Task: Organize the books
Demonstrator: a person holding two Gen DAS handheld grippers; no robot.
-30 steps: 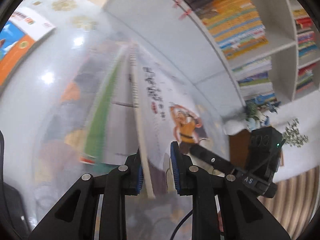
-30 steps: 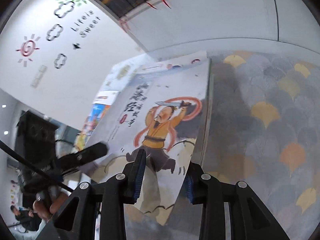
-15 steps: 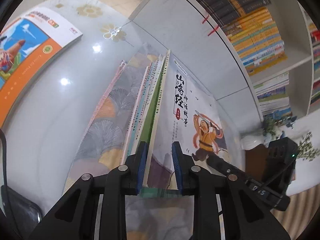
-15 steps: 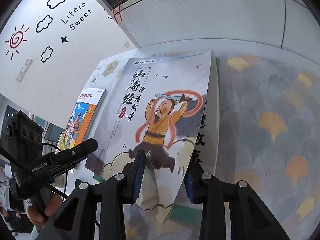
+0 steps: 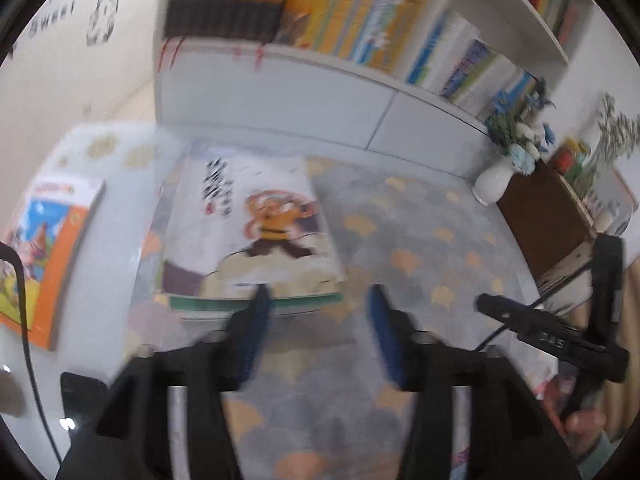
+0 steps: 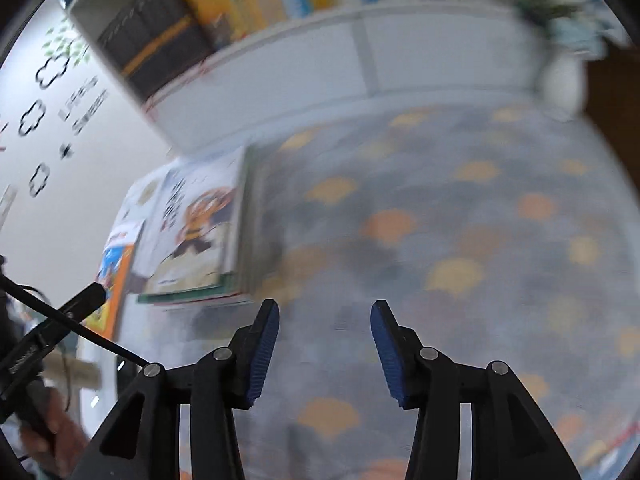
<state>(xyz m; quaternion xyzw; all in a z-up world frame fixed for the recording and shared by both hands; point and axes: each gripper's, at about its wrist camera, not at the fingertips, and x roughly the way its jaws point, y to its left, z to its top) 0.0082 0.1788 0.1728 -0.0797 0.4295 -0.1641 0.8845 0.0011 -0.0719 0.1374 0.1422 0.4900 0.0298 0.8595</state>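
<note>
- Tablecloth (image 6: pixel 460 240), grey with yellow and orange fan shapes, covered most of the table under a glossy sheet. I judged that shine would let a book slide if I pushed instead of lifting.
- Shelves (image 5: pixel 360 20) behind the table were packed with upright rows of books. A white vase (image 5: pixel 490 184) of flowers stood at the table's far right corner.
- Stack of books (image 5: pixel 248 240) lay flat on the cloth toward the left of the table, below the shelf front. Its top cover showed a cartoon fighter in yellow, and a green cover edge showed along its near side.
- I took the stack for several thin paperbacks: light one by one, heavier together, with floppy covers that would sag if pinched at a corner. I judged the near edge close to the spine the best place to hold, both tools sharing the load, with the pads flat on the covers.
- Orange picture book (image 5: pixel 52 248) lay apart to the left on bare glossy table. It looked thin, bendy and slick, and would want a grip deep over its edge.
- My left gripper (image 5: pixel 316 320) had just been opening. Its jaws stood well apart with nothing between them, just short of the stack's near edge.
- My right gripper (image 6: pixel 324 332) had also just been opening. It was empty above bare cloth, right of the stack.
</note>
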